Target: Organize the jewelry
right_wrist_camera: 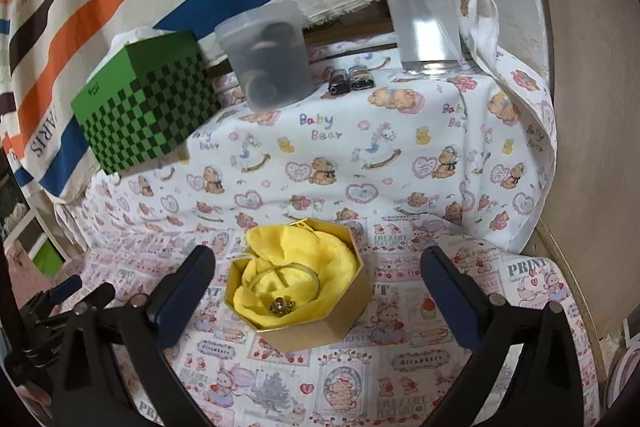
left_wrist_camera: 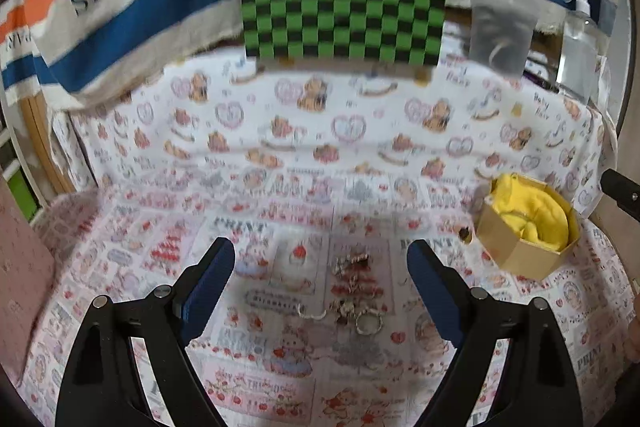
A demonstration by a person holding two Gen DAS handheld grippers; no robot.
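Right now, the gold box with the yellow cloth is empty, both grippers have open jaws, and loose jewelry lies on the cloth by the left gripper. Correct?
Not quite: the gold box is not empty. The right wrist view shows a small ornament and a thin bangle already on its yellow cloth. The rest holds: left gripper and right gripper have open jaws, and loose jewelry lies by the left.

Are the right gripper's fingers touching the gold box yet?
Apart. The right wrist view shows patterned cloth between each of the open right gripper's fingers and the gold box.
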